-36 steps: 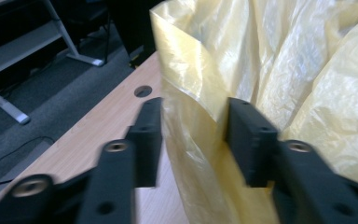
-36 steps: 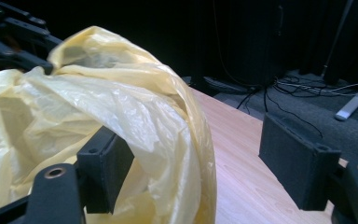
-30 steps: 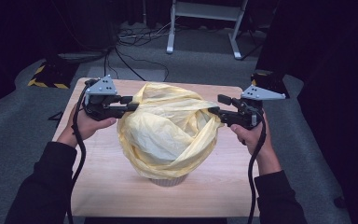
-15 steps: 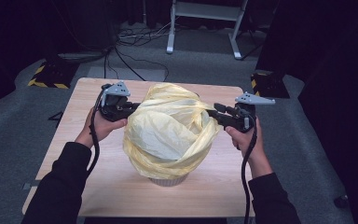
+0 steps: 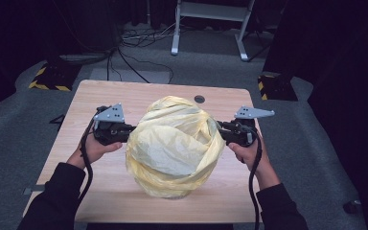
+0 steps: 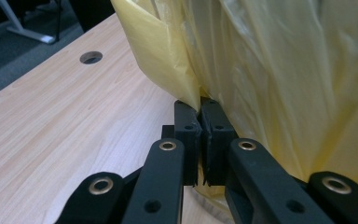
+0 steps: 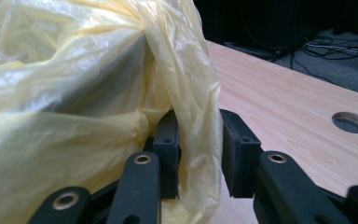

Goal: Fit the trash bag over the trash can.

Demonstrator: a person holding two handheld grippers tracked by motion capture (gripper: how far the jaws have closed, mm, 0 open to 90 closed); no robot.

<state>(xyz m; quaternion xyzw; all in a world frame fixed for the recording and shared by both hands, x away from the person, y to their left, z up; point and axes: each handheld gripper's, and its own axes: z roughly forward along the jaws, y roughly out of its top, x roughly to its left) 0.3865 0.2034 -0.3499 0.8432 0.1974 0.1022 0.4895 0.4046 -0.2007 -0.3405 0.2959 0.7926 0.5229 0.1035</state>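
On table [image 5: 124, 100], upright yellow bag [image 5: 175, 148]

Dark long sleeves [image 5: 57, 196] down to the wrists. Left gripper [image 5: 124, 132] and right gripper [image 5: 220, 129] both matte black, each topped with a grey three-cornered plate dotted with small holes. Black cables [image 5: 87, 172] trailing from each. Brass-coloured rivets [image 6: 168, 145] in the black jaw links; blocky ribbed pads [image 7: 168, 149].
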